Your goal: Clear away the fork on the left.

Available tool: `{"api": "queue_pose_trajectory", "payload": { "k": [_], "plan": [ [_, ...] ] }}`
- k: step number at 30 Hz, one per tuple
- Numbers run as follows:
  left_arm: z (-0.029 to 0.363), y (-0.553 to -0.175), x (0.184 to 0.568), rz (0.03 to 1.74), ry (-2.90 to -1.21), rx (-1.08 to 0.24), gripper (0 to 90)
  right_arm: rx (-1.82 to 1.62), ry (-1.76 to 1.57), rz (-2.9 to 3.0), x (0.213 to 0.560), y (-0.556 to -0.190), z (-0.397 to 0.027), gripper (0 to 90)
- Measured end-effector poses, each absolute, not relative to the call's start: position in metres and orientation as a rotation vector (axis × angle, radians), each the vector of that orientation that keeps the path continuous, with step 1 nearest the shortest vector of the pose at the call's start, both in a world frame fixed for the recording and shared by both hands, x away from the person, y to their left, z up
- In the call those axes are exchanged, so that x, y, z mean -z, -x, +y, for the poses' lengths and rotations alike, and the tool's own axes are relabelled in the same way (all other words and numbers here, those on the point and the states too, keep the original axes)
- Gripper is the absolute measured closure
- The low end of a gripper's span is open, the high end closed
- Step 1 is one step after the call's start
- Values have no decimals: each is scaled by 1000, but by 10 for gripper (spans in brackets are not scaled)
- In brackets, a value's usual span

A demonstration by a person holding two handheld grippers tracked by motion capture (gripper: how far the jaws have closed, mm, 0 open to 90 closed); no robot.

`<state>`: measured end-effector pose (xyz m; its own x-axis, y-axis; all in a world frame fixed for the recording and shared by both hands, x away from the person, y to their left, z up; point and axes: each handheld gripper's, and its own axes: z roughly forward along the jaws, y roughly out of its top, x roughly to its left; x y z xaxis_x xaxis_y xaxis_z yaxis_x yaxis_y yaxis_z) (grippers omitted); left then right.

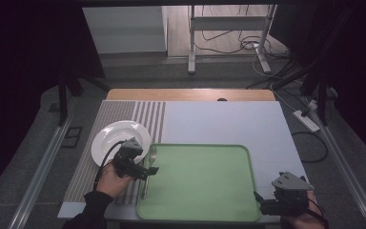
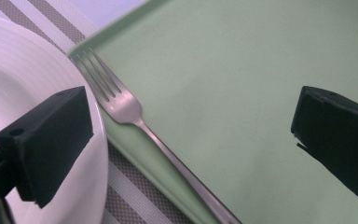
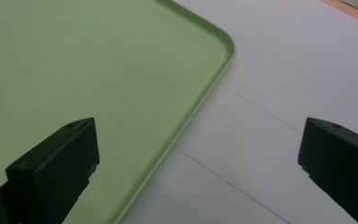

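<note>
Metal of the fork (image 2: 135, 119) is smooth and dull silver, with four thin tines and a long narrow handle. The fork lies along the left rim of the green tray (image 1: 200, 179), tines toward the far side, and in the high view its handle end reaches over the near left part of the rim. In the left gripper view the handle is cut off at the bottom edge.

The tray is a matte, pale green rectangle with rounded corners and a low raised rim. It rests on a light grey mat (image 1: 228, 121) with a flat, plain surface. To the left there is a woven placemat (image 1: 124, 112) with grey and white stripes, and its texture looks rough in the left gripper view. On it stands a round white plate (image 1: 112, 138), glossy, with fine rings in its inner part. The plate is just beside the far left corner of the tray, and the tips of the fork come very close to its edge; I cannot tell if they touch.

The left gripper (image 1: 148, 170) hovers over the fork, its black blocky jaws spread wide, with nothing pressed between them. It partly hides the near edge of the plate and the middle of the fork in the high view.

The right gripper (image 1: 262, 202) is at the near right corner of the tray, jaws also wide apart and empty. The person's right hand is partly cut off by the bottom edge.
</note>
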<state>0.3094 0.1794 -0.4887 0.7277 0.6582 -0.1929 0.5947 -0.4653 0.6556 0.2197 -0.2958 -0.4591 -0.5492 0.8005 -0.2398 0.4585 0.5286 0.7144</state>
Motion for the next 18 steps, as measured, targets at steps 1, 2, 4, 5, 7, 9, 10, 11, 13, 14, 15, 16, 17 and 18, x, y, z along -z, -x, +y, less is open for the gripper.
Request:
{"api": "queue_pose_trajectory", "payload": {
  "k": [1, 2, 4, 5, 7, 9, 10, 11, 13, 14, 15, 16, 17, 18],
  "plan": [
    [181, -309, 489, 944, -2195, -108, 0, -806, -1019, 2213, 459, -220, -296, 0],
    [184, -307, 489, 956, -2196, -126, 0, -808, -1019, 2214, 459, -220, -296, 0],
    [187, -304, 489, 960, -2204, -152, 0, -810, -1022, 2212, 459, -220, -296, 0],
    [187, -304, 489, 960, -2204, -152, 0, -811, -1022, 2211, 459, -220, -296, 0],
    [190, -302, 489, 961, -2201, -150, 0, -812, -1023, 2211, 459, -220, -296, 0],
    [191, -301, 490, 955, -2198, -148, 0, -812, -1024, 2211, 459, -220, -296, 0],
    [191, -300, 490, 958, -2197, -157, 0, -813, -1025, 2211, 459, -220, -296, 0],
    [191, -299, 490, 963, -2215, -183, 0, -811, -1025, 2211, 459, -220, -296, 0],
    [191, -298, 491, 967, -2216, -191, 0, -810, -1025, 2211, 459, -220, -296, 0],
    [191, -297, 490, 966, -2222, -197, 0, -812, -1026, 2211, 459, -220, -296, 0],
    [192, -296, 490, 972, -2219, -203, 0, -813, -1028, 2209, 459, -220, -296, 0],
    [192, -296, 490, 972, -2219, -203, 0, -813, -1028, 2209, 459, -220, -296, 0],
    [193, -295, 490, 976, -2214, -209, 0, -815, -1034, 2212, 459, -220, -297, 0],
    [196, -293, 490, 982, -2202, -210, 0, -815, -1038, 2211, 459, -220, -297, 0]
  ]
}}
